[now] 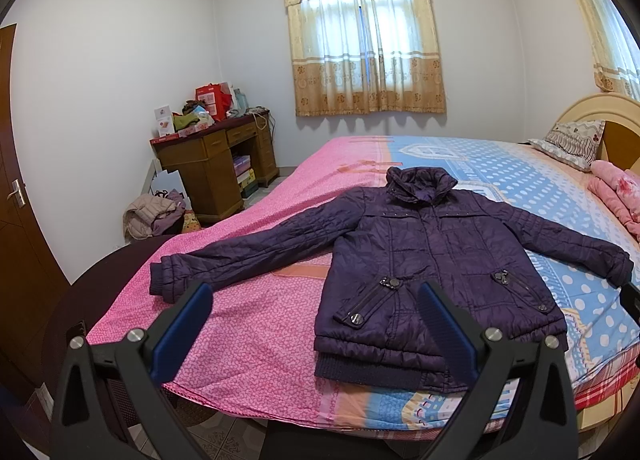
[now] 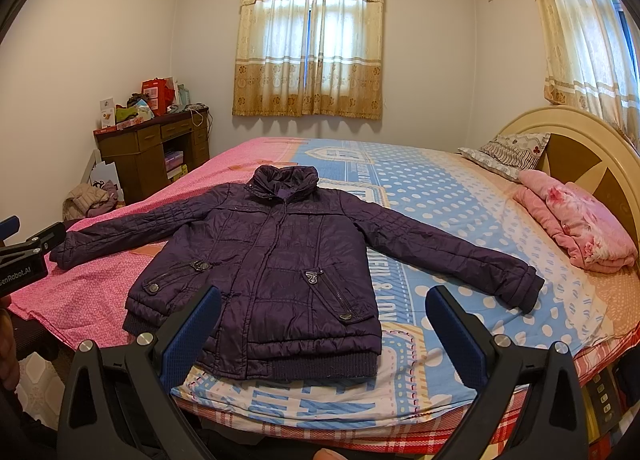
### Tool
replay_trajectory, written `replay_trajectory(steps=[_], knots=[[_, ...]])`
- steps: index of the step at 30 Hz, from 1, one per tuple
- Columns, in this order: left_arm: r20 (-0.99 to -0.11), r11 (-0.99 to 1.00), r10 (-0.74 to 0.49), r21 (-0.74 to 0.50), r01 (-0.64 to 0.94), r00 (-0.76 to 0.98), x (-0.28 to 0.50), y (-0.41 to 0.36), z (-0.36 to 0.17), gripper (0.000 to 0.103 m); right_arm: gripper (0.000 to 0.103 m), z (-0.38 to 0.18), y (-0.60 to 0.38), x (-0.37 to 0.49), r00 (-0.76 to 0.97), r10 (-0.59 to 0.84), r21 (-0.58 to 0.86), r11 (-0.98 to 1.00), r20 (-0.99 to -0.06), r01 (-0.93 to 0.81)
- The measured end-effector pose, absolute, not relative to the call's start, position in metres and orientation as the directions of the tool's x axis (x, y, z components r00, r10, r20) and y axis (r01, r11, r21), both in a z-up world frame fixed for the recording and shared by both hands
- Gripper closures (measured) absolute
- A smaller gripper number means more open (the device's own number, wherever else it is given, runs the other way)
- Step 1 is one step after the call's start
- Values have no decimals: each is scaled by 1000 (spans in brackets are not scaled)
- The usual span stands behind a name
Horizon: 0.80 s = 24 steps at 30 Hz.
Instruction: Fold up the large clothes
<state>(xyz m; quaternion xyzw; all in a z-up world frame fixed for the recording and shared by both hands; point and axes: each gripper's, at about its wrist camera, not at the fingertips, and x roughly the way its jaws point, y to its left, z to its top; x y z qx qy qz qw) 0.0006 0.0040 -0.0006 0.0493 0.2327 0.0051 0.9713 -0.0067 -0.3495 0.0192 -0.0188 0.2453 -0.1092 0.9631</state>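
Presently, a purple quilted jacket (image 1: 432, 256) lies flat and front-up on the bed (image 1: 248, 332), near its foot edge, collar pointing toward the far curtained window (image 1: 364, 40) and ribbed hem toward the cameras, so its long axis runs hem-to-collar across the bed; both sleeves spread out sideways, one over pink bedding, one over blue dotted bedding. The left gripper (image 1: 316, 324) and right gripper (image 2: 324, 328) both hover short of the hem, jaws spread wide, holding nothing.
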Motion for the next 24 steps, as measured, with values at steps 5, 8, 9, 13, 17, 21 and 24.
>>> replay_trajectory(steps=[5, 8, 9, 13, 17, 21, 24], knots=[[-452, 995, 33, 100, 14, 891, 1, 5, -2, 0, 1, 17, -350, -6, 855, -217, -88, 976, -471, 200], [-453, 995, 33, 103, 15, 891, 2, 5, -3, 0, 1, 13, -351, -5, 853, -218, -90, 976, -474, 199], [-454, 994, 33, 107, 17, 890, 2, 5, -4, 0, 1, 13, -352, -5, 855, -216, -90, 976, -471, 197], [-472, 992, 56, 129, 6, 880, 16, 4, -19, 0, 1, 0, -367, 3, 851, -241, -100, 970, -466, 220], [-520, 992, 65, 124, 0, 852, 41, 5, -38, 0, 1, -22, -412, 18, 821, -272, -52, 957, -502, 285], [-535, 990, 73, 144, 6, 842, 69, -2, -53, 0, 1, -44, -475, 26, 791, -318, 30, 920, -523, 390], [-557, 986, 66, 161, 30, 828, 95, -14, -65, 0, 1, -60, -528, 30, 745, -351, 91, 872, -567, 480]])
